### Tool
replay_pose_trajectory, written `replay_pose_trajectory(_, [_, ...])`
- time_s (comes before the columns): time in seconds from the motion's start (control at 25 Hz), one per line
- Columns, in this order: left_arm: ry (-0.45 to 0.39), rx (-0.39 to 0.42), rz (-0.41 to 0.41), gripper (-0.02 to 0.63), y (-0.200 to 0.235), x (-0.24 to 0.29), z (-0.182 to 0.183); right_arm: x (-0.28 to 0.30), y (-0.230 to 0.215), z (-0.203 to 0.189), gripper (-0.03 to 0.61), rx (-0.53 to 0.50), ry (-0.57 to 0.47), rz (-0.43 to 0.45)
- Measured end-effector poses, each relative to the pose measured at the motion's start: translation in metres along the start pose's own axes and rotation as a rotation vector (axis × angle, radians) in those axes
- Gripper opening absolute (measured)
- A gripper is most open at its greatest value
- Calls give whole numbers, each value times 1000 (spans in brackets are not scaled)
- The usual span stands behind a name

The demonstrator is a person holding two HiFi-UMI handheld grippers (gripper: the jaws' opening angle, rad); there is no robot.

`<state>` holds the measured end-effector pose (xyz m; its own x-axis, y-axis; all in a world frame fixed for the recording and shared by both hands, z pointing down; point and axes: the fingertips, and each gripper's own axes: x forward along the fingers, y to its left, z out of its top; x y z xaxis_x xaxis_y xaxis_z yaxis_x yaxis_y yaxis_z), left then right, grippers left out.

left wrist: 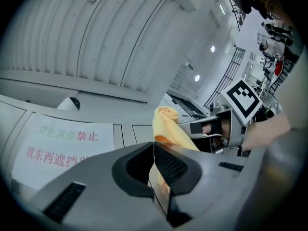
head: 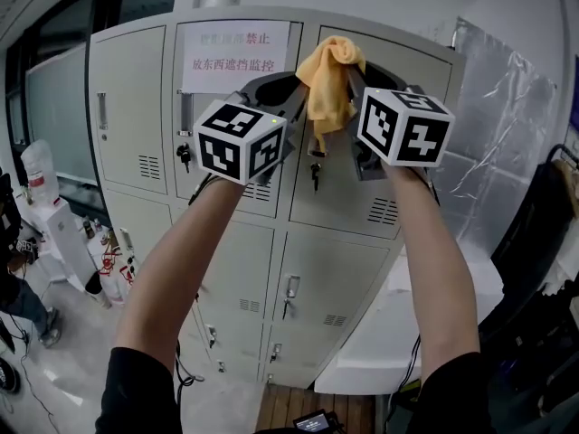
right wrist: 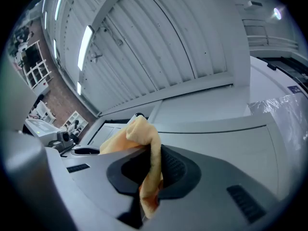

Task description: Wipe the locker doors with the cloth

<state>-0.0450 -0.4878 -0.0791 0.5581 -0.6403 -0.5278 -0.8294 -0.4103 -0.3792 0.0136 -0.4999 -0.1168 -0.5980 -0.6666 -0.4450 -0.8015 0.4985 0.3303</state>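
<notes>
A yellow cloth point(head: 330, 80) hangs in front of the top of an upper grey locker door point(head: 398, 152). My right gripper point(head: 342, 89) is shut on it, and the cloth point(right wrist: 139, 134) bunches over the pads and droops between them point(right wrist: 153, 170). My left gripper point(head: 297, 93) comes in from the left, with its tips at the cloth's left edge. In the left gripper view its jaws point(left wrist: 154, 170) are closed, with a thin yellow strip between the pads. The cloth point(left wrist: 166, 124) rises just beyond them, towards the right gripper point(left wrist: 226, 129).
A paper notice point(head: 237, 57) with red and green print is taped on the door left of the cloth. Keys hang in the locks point(head: 184, 156) point(head: 315, 172). Silver foil sheeting point(head: 507, 134) covers the wall to the right. A dome camera point(left wrist: 70, 103) sits on top of the lockers.
</notes>
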Motion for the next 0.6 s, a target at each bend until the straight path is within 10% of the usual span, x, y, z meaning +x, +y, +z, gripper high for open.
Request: replay_pose_trajectory(0.6, [-10,-84,85,20,43,22,23,45,-9,26,57,-68,9,-60])
